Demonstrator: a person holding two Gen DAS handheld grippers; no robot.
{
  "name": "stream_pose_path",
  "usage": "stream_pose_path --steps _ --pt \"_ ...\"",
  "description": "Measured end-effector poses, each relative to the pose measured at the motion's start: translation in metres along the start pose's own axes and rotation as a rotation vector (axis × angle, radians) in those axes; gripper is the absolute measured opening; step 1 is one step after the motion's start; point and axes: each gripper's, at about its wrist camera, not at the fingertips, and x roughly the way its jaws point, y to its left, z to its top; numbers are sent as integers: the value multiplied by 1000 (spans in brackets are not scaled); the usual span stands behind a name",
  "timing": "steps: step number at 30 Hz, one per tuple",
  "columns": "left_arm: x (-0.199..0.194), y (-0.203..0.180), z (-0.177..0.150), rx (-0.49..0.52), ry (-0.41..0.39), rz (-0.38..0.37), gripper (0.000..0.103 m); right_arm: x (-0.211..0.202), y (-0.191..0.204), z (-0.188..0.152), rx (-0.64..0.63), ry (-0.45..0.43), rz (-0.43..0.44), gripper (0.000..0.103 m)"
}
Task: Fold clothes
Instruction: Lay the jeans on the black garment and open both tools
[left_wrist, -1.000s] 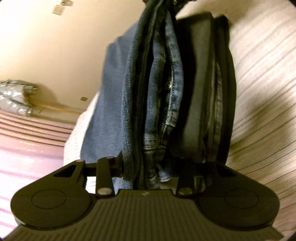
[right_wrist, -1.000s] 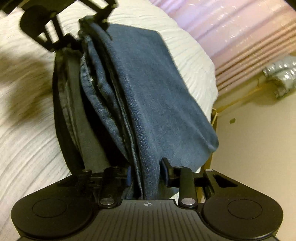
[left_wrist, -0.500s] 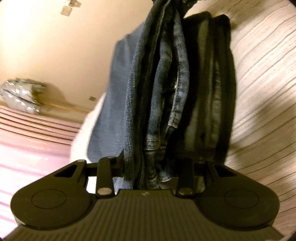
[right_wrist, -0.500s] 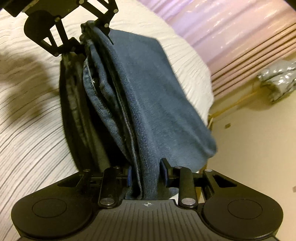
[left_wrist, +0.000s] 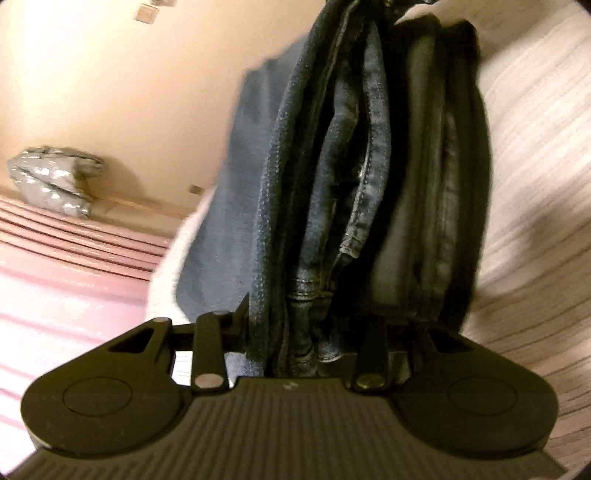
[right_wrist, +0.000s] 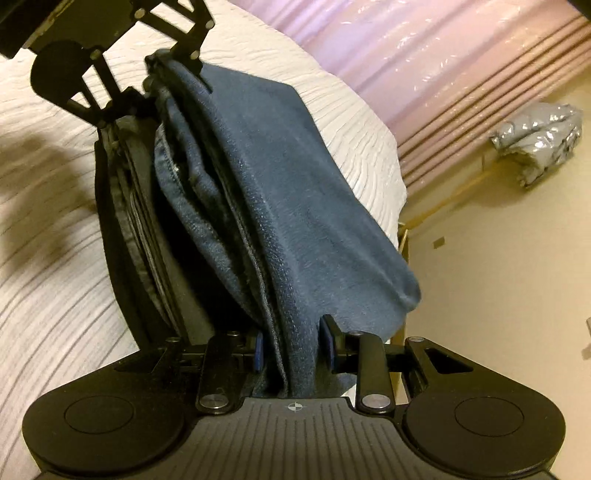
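The jeans (right_wrist: 295, 206), folded into a thick bundle, hang between both tools above the bed (right_wrist: 55, 295). The right hand-held gripper (right_wrist: 293, 347) pinches one end, the left hand-held gripper (left_wrist: 295, 343) pinches the other. To do this well, keep both pinches firm and level so the layers stay aligned, then lower evenly. Compared with a second ago, the bundle sits a little further over the bed.
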Motion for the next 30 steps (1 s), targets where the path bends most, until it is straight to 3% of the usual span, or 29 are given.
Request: stream_pose_path --steps 6,10,11,15,17,20,23,26,27,30 --pt "8 3 -5 -14 8 -11 43 3 13 -5 -38 8 -11 31" --pt "-5 18 -7 -76 7 -53 47 -14 9 -7 1 50 0 53" --pt "-11 22 -6 -96 5 -65 47 -18 8 -8 11 61 2 53" --pt "-25 56 -13 -243 18 -152 46 -45 5 -12 90 90 33 53" --pt "-74 30 -25 -355 13 -138 45 -63 0 -9 185 78 68 53" --pt "-100 37 -28 -536 -7 -84 44 -84 -14 1 345 7 90 53" --pt "-77 61 -24 -649 10 -105 44 -79 -35 10 516 -39 86 53" --pt "-48 58 -17 -684 57 -206 40 -53 -52 9 696 -15 98 53" --pt "-42 53 -14 -676 68 -222 38 -43 -52 7 724 13 109 53" --pt "-33 44 -6 -649 84 -237 38 -15 -29 1 642 80 149 53"
